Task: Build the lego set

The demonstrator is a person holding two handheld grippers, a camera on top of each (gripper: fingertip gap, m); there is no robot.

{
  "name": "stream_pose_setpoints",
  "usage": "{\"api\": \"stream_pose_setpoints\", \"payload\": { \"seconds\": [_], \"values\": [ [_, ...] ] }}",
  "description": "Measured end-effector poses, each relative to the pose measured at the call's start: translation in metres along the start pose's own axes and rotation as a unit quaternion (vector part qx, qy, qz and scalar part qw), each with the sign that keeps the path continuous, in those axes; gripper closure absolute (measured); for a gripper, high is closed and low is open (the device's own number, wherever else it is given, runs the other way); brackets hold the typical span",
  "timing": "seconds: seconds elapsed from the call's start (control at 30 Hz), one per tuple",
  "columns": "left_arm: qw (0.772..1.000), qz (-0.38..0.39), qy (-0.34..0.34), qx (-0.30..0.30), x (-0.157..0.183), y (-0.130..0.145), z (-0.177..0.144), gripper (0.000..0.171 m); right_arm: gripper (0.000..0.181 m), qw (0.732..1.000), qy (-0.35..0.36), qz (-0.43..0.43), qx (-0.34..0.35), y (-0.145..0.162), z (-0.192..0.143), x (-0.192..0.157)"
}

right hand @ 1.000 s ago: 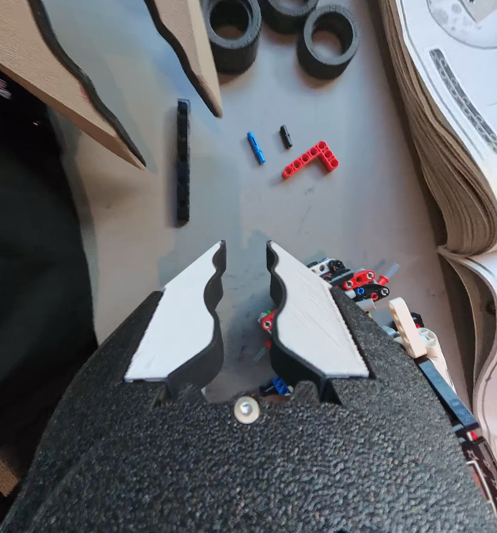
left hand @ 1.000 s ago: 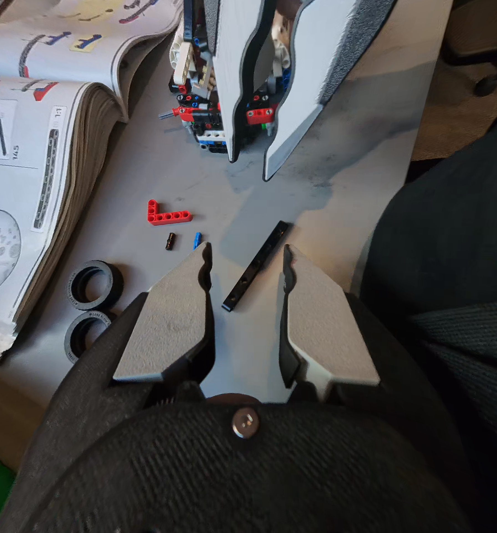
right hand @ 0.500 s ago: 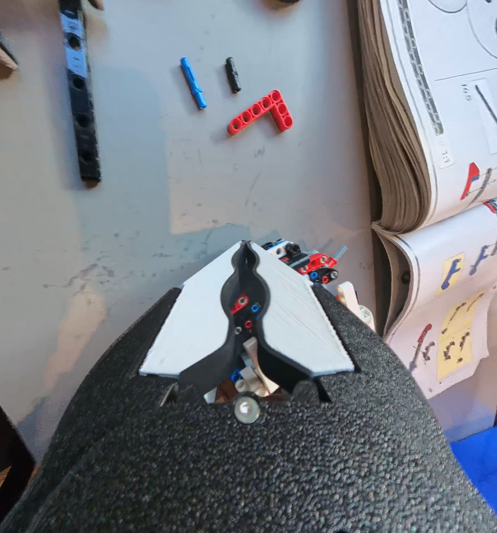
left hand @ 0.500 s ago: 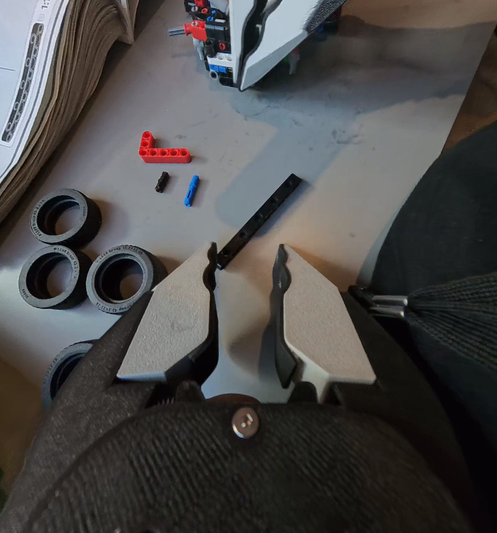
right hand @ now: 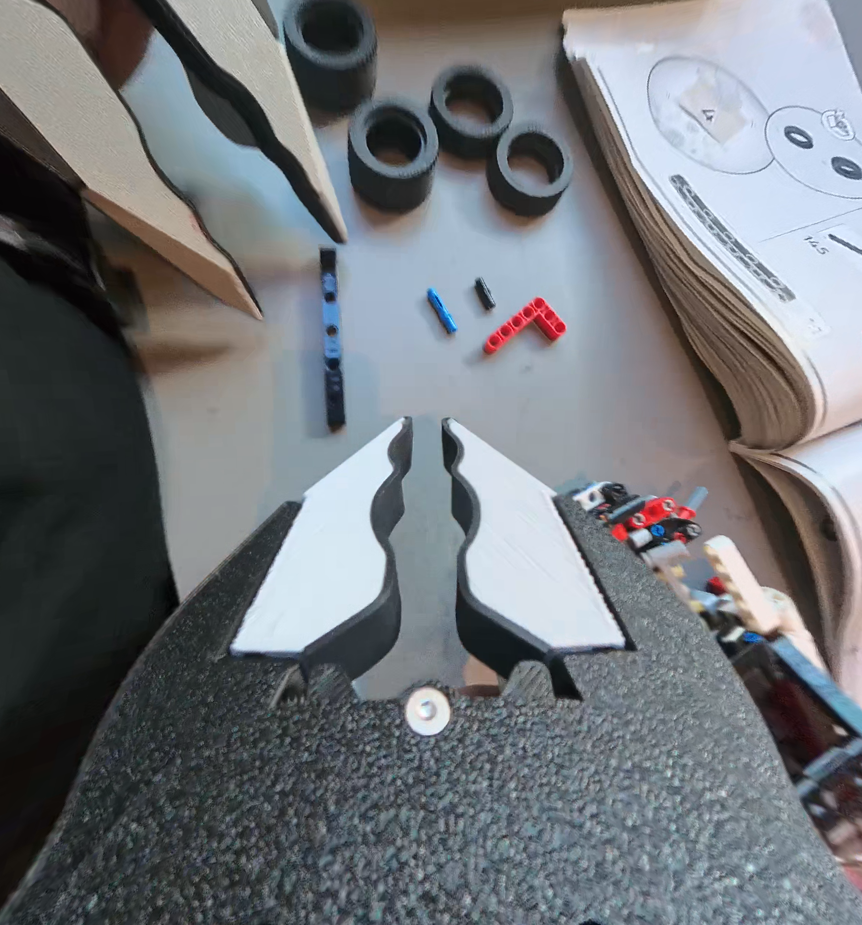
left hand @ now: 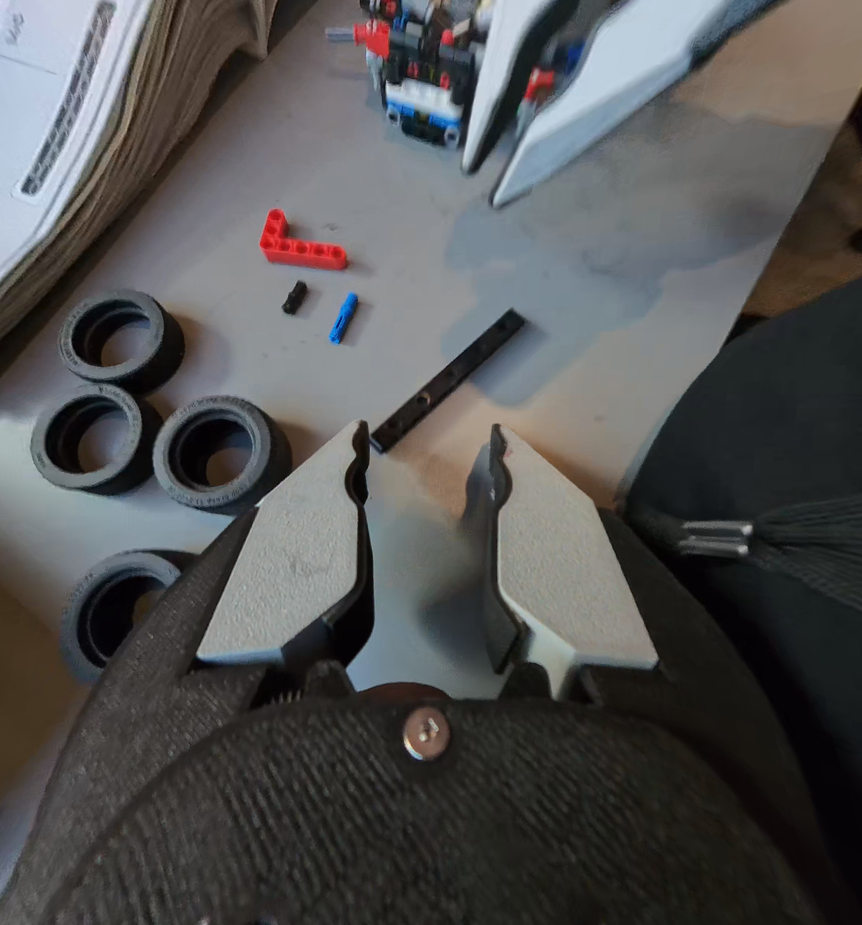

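My left gripper is open and empty, low over the grey table, with its left fingertip just short of the near end of a long black beam. A red L-shaped beam, a black pin and a blue pin lie beyond it. My right gripper is slightly open with only table between its jaws. The part-built model lies just to its right. The black beam lies ahead, between it and the left gripper.
Several black tyres lie left of my left gripper and show in the right wrist view. A thick open instruction book lies along the table's side. A person's dark clothing borders the table edge. Spacing between my two grippers at the tips: around 9 centimeters. My left tips are roughly 7 centimeters from the black pin.
My right gripper was shut around the model half a second ago; it has let go, and the model now lies beside it. My left gripper drew back from the black beam and stays open.
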State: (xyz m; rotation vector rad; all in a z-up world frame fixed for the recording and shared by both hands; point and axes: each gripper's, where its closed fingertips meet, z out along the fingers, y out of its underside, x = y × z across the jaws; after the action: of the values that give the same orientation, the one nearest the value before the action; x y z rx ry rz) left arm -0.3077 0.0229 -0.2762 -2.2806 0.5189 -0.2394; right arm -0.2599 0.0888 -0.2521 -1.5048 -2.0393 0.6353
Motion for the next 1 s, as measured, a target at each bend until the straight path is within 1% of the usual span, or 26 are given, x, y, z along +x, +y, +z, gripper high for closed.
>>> {"api": "stream_pose_setpoints", "payload": {
  "seconds": [0.03,0.07,0.1,0.17,0.2,0.23,0.27,0.3,0.33,0.37,0.4,0.43,0.47,0.5,0.57,0.63,0.7,0.73,0.8,0.87,0.93,1.0],
  "values": [
    [1.000,-0.007,0.012,0.014,0.001,-0.013,-0.004,0.125,0.169,1.000,-0.001,0.013,0.014,-0.002,0.000,-0.002],
    [0.999,-0.014,0.023,0.033,-0.001,-0.032,-0.009,0.126,0.169,1.000,0.005,0.019,0.022,-0.001,-0.001,-0.001],
    [0.998,-0.019,0.028,0.053,-0.006,-0.055,-0.015,0.129,0.169,0.999,0.010,0.024,0.030,-0.001,-0.002,0.000],
    [0.996,-0.022,0.042,0.081,-0.021,-0.104,-0.019,0.125,0.169,0.997,0.012,0.040,0.061,-0.005,-0.006,0.003],
    [0.996,-0.022,0.046,0.080,-0.031,-0.125,-0.014,0.119,0.169,0.995,0.012,0.049,0.080,-0.009,-0.009,0.006],
    [0.996,-0.017,0.046,0.080,-0.042,-0.144,-0.005,0.118,0.169,0.993,0.016,0.058,0.101,-0.013,-0.013,0.009],
    [0.996,-0.012,0.037,0.083,-0.057,-0.162,0.008,0.121,0.169,0.990,0.019,0.068,0.123,-0.017,-0.017,0.012],
    [0.997,-0.015,0.021,0.075,-0.076,-0.175,0.024,0.125,0.169,0.986,0.019,0.080,0.145,-0.022,-0.020,0.013],
    [0.998,-0.020,0.012,0.052,-0.092,-0.180,0.042,0.126,0.169,0.982,0.013,0.094,0.165,-0.025,-0.022,0.013],
    [1.000,-0.020,0.007,0.022,-0.107,-0.179,0.059,0.130,0.169,0.978,0.005,0.106,0.179,-0.027,-0.023,0.011],
    [1.000,-0.025,-0.004,-0.016,-0.123,-0.170,0.073,0.137,0.169,0.977,0.002,0.111,0.183,-0.025,-0.022,0.010],
    [0.998,-0.042,-0.006,-0.053,-0.133,-0.158,0.080,0.140,0.168,0.978,0.007,0.112,0.175,-0.019,-0.021,0.010],
    [0.996,-0.058,0.013,-0.072,-0.131,-0.149,0.079,0.136,0.167,0.980,0.017,0.110,0.163,-0.012,-0.020,0.011],
    [0.995,-0.063,0.037,-0.069,-0.123,-0.144,0.071,0.131,0.167,0.982,0.025,0.108,0.152,-0.005,-0.019,0.012],
    [0.994,-0.049,0.071,-0.061,-0.099,-0.130,0.047,0.129,0.167,0.982,0.018,0.126,0.140,0.004,-0.014,0.009],
    [0.995,-0.025,0.068,-0.064,-0.081,-0.109,0.025,0.132,0.168,0.978,-0.002,0.159,0.132,0.004,-0.006,0.005],
    [0.994,-0.015,0.065,-0.088,-0.065,-0.085,0.012,0.134,0.168,0.978,0.011,0.171,0.122,0.000,0.002,0.010],
    [0.993,-0.011,0.060,-0.100,-0.060,-0.074,0.009,0.133,0.168,0.979,0.025,0.170,0.112,-0.003,0.007,0.015],
    [0.994,-0.005,0.043,-0.103,-0.053,-0.060,0.006,0.133,0.168,0.980,0.051,0.171,0.089,-0.008,0.017,0.026],
    [0.994,0.003,0.038,-0.101,-0.045,-0.049,0.005,0.132,0.168,0.981,0.056,0.171,0.075,-0.018,0.028,0.032],
    [0.996,0.010,0.024,-0.084,-0.043,-0.045,0.004,0.132,0.160,0.983,0.066,0.164,0.047,-0.020,0.038,0.037],
    [0.998,0.002,0.021,-0.060,-0.037,-0.044,0.003,0.133,0.158,0.985,0.067,0.156,0.024,-0.020,0.046,0.039]
  ]
}}
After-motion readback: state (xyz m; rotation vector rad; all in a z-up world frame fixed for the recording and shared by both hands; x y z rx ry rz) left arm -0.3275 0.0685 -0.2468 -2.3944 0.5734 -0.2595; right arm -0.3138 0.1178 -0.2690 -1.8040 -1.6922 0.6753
